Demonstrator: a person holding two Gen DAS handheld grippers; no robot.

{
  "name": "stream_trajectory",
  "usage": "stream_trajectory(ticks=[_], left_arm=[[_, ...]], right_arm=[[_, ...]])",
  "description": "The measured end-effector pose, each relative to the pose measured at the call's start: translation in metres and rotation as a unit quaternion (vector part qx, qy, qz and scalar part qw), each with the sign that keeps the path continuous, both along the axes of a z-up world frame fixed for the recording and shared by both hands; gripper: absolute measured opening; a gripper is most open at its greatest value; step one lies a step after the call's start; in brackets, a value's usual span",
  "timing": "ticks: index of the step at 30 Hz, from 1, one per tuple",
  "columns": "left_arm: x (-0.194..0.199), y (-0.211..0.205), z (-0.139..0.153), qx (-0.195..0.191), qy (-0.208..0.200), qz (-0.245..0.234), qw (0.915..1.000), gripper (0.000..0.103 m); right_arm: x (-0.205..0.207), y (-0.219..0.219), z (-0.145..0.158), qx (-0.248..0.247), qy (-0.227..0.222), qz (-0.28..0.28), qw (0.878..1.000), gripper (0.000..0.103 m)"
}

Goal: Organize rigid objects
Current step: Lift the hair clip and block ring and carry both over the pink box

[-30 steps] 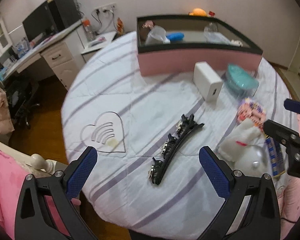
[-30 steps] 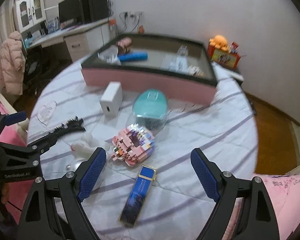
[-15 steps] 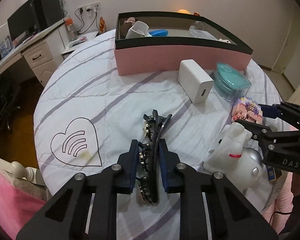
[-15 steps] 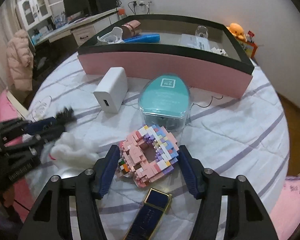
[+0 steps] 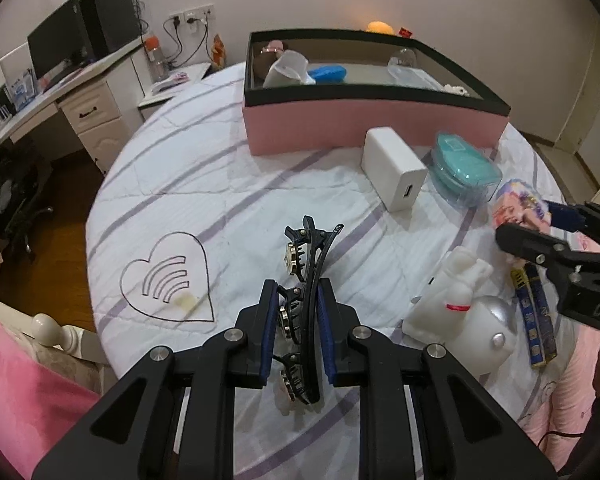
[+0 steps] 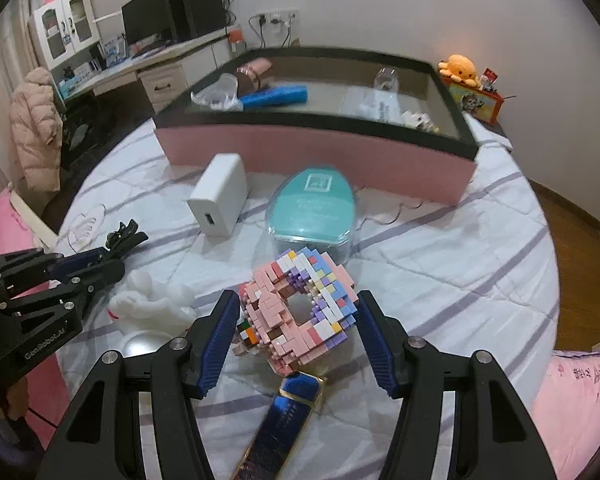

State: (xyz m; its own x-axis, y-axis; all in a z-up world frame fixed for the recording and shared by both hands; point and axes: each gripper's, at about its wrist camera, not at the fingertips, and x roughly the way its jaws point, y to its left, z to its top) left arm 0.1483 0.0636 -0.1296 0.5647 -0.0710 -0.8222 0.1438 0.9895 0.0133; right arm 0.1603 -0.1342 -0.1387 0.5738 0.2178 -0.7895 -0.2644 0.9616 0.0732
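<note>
My left gripper (image 5: 298,296) is shut on a long black hair clip (image 5: 311,264) with gold studs, which sticks out forward between the blue pads over the white striped bedspread (image 5: 204,184). My right gripper (image 6: 298,300) is shut on a pastel brick donut model (image 6: 327,292), tilted up between its pads. In the left wrist view the right gripper (image 5: 539,228) and the donut (image 5: 517,204) show at the right edge. In the right wrist view the left gripper (image 6: 96,260) with the clip (image 6: 124,236) shows at the left.
A pink box with a black rim (image 6: 319,148) holding several items stands at the back. In front of it lie a white charger block (image 6: 220,200) and a teal case (image 6: 311,204). A white figurine (image 5: 455,296) and a blue-gold flat box (image 6: 284,416) lie close by.
Both grippers came down toward the bed and closed: the left on the hair clip, the right on the brick donut, which now sits tilted up between the pads.
</note>
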Motion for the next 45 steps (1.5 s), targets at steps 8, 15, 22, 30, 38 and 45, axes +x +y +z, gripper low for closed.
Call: stream_trajectory(ticks=[8,15,22,30,38,45], left_arm=[[-0.013,-0.007,0.034,0.007,-0.039,0.0,0.9992,0.019],[-0.023,-0.016,0.088,0.011,-0.107,-0.001,0.9942,0.019],[-0.035,-0.029,0.132,0.013,-0.171,-0.002,0.9851,0.019],[-0.05,-0.038,0.151,0.006,-0.208,-0.003,0.9782,0.019],[-0.058,-0.041,0.165,0.01,-0.24,0.001,0.9706,0.019],[-0.057,-0.042,0.165,0.014,-0.243,0.004,0.9699,0.019]], right_arm=[[-0.016,-0.017,0.036,0.006,-0.048,-0.017,0.999,0.061],[-0.042,-0.035,0.088,0.014,-0.122,-0.028,0.992,0.061],[-0.068,-0.049,0.127,0.022,-0.192,-0.037,0.98,0.061],[-0.09,-0.056,0.144,0.024,-0.233,-0.045,0.971,0.061],[-0.104,-0.066,0.149,0.03,-0.253,-0.053,0.966,0.061],[-0.106,-0.063,0.148,0.03,-0.256,-0.048,0.965,0.061]])
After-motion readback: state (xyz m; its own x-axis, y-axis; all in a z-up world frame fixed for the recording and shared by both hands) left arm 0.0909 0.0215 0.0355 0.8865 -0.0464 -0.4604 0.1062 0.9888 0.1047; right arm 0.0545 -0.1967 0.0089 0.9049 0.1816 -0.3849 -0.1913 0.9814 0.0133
